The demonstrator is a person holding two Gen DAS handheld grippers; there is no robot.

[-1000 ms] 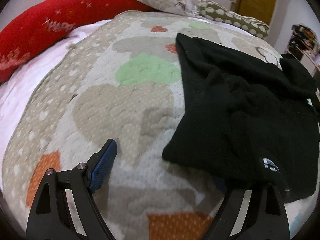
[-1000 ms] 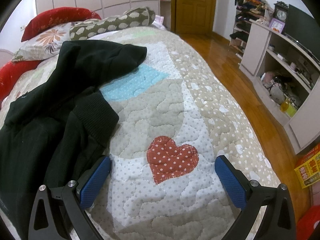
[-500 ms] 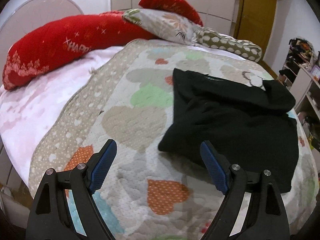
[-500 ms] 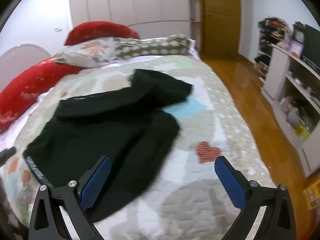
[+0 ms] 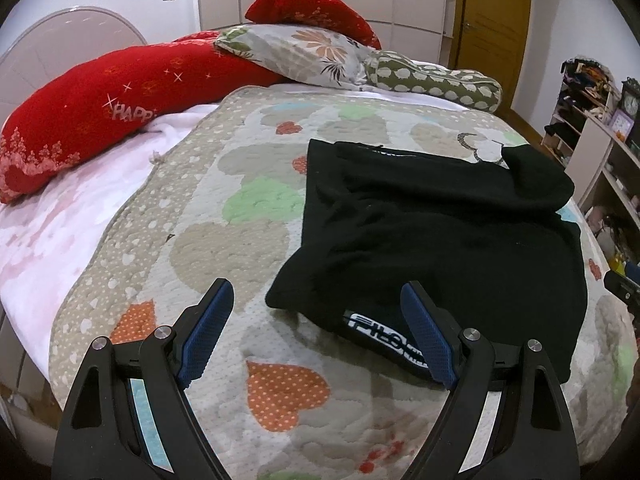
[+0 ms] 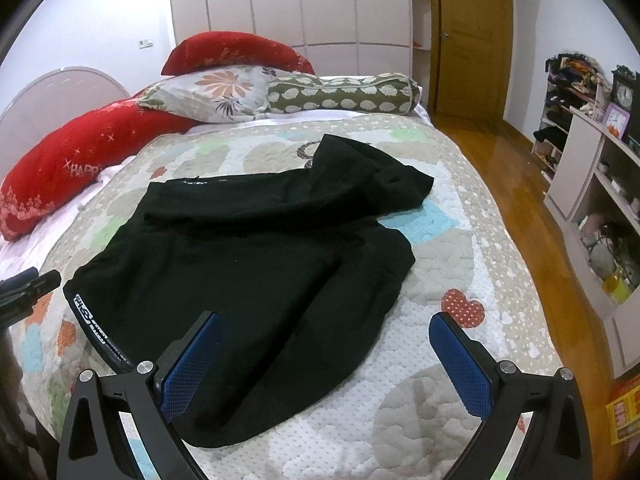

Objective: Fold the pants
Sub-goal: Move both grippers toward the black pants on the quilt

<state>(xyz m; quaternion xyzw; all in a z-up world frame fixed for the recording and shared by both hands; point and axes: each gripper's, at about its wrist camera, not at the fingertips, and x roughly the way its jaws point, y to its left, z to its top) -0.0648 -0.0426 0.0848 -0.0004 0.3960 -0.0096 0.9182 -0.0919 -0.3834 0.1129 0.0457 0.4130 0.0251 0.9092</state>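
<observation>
On the bed, near its foot edge: black pants, bunched, legs overlapping, not yet neatly folded. Left gripper and right gripper: jaws wide apart, empty, above the cloth.

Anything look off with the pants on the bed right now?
Yes. The black pants lie rumpled on the quilt, and the far leg end is bunched up in a heap rather than laid flat.

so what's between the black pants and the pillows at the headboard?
Left wrist view: only bare quilt between the black pants and the pillows.
</observation>
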